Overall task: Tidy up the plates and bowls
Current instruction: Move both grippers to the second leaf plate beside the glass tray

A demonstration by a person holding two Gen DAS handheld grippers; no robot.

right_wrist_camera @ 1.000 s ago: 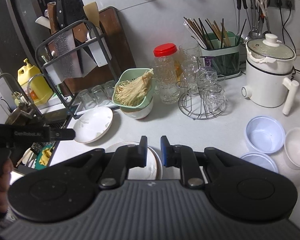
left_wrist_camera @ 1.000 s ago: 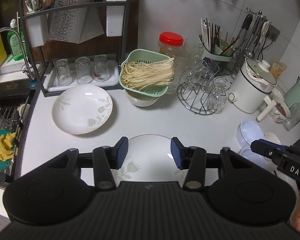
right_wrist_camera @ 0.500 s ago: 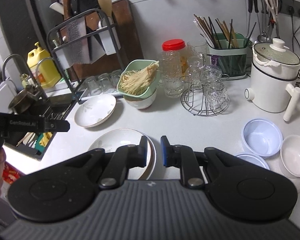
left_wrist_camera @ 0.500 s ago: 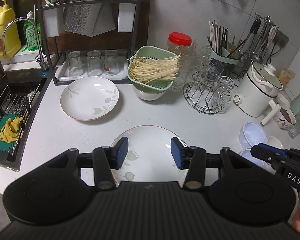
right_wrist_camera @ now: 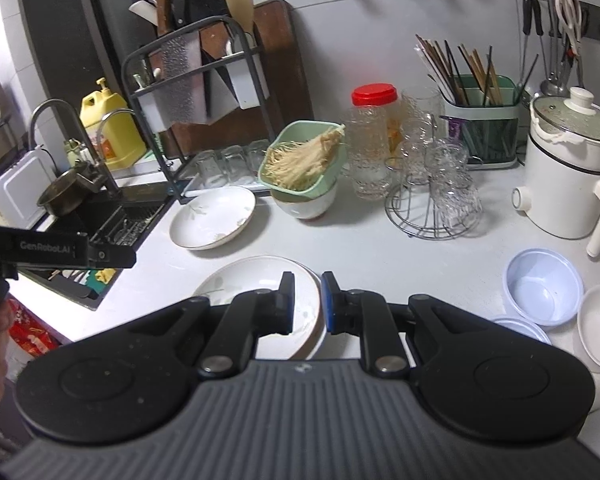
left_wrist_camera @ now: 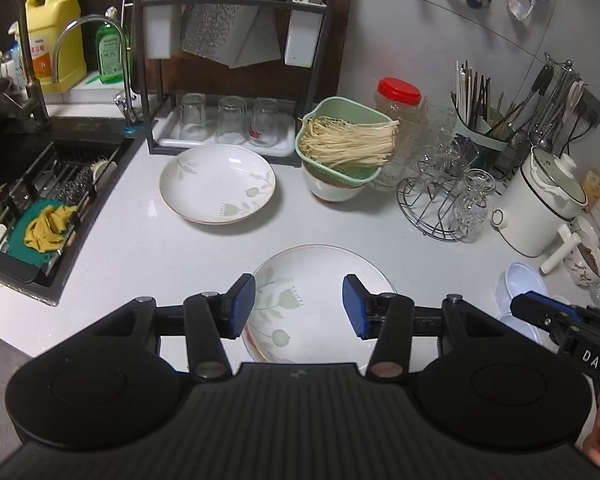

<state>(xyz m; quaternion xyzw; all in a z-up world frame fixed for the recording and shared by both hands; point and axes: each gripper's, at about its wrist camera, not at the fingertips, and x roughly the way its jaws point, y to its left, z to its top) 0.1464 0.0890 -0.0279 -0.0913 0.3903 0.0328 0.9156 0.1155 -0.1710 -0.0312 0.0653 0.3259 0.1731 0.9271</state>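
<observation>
The right gripper [right_wrist_camera: 305, 302] clamps the near plate's [right_wrist_camera: 256, 276] rim; the left gripper [left_wrist_camera: 299, 306] gapes above it, another plate [left_wrist_camera: 217, 182] and noodle colander [left_wrist_camera: 342, 148] beyond.

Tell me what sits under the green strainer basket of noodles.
The green strainer basket rests in a white bowl standing on the counter. Only the bowl's outer wall shows; its inside is covered by the basket.

White counter [left_wrist_camera: 148, 248] — tiled wall [left_wrist_camera: 420, 40] behind.
</observation>
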